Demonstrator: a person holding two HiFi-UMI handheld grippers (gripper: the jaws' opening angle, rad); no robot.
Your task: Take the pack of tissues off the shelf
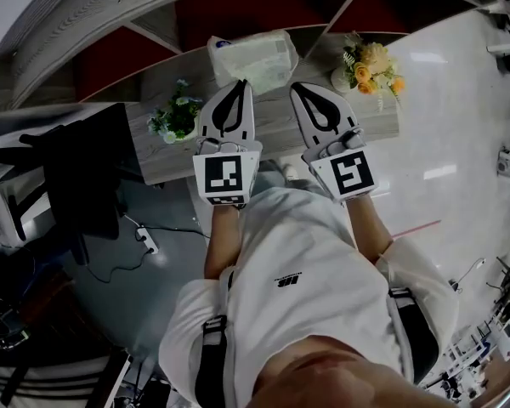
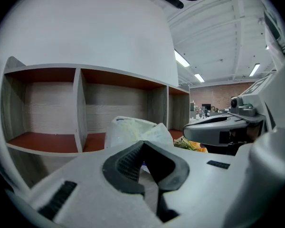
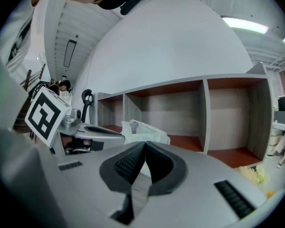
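Note:
The pack of tissues (image 1: 252,58), a pale green and white plastic-wrapped bundle, stands on the grey wooden ledge (image 1: 276,130) in front of the shelf's red-backed compartments (image 1: 238,11). My left gripper (image 1: 240,84) is just below the pack, its tip near the pack's lower left edge, jaws shut and holding nothing. My right gripper (image 1: 299,87) sits beside it, below the pack's right corner, also shut and empty. In the left gripper view the pack (image 2: 133,129) rises just behind the closed jaws (image 2: 143,143). The right gripper view shows the pack (image 3: 145,131) ahead and left of the jaws (image 3: 145,144).
A small green potted plant (image 1: 177,117) stands on the ledge left of the left gripper. An orange and yellow flower bunch (image 1: 372,68) stands to the right. A black chair (image 1: 85,177) and cables (image 1: 144,238) are at the lower left. The shelf compartments (image 2: 42,113) look bare.

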